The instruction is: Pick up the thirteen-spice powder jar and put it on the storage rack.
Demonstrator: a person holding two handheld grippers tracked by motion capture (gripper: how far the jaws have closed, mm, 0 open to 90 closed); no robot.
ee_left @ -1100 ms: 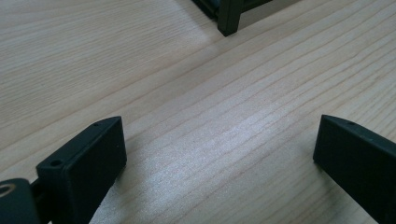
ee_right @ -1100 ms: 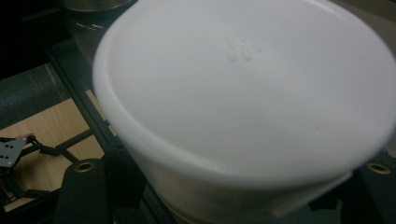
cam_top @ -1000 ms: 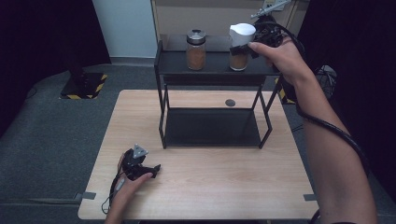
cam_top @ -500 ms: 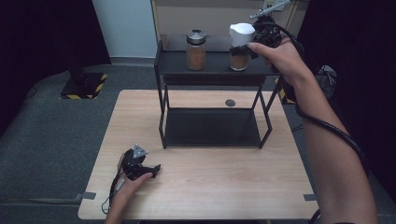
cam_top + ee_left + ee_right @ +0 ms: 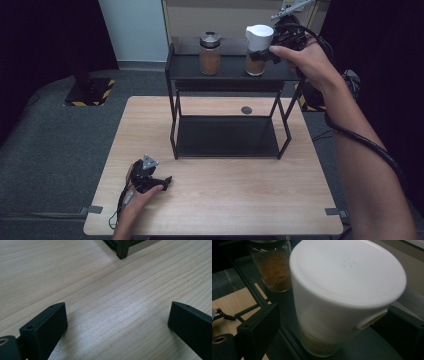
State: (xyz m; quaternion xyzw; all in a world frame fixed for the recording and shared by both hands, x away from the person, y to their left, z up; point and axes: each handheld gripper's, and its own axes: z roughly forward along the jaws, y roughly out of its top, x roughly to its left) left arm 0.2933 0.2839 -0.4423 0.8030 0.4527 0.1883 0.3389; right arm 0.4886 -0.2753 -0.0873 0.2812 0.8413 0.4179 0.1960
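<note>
A glass jar with a white lid (image 5: 259,50) (image 5: 342,290) stands on the top of a black shelf rack (image 5: 225,75), right of a metal-lidded spice jar (image 5: 210,53) (image 5: 272,267). My right gripper (image 5: 274,47) (image 5: 332,322) reaches in from the right. Its jaws have just been opening and now stand on either side of the white-lidded jar with a gap, not pressing on it. My left gripper (image 5: 162,181) (image 5: 115,317) rests on the wooden table (image 5: 225,200) near the front left, open with only bare wood between its jaws.
The rack's lower black shelf (image 5: 227,137) sits on the table. A small dark disc (image 5: 246,110) lies on the table behind the rack. A rack foot (image 5: 122,251) stands ahead of the left gripper. A yellow-and-black striped base (image 5: 90,92) is on the floor at far left.
In the high view both hands and both jars stay where they were. The right hand has shifted only slightly at the white-lidded jar.
</note>
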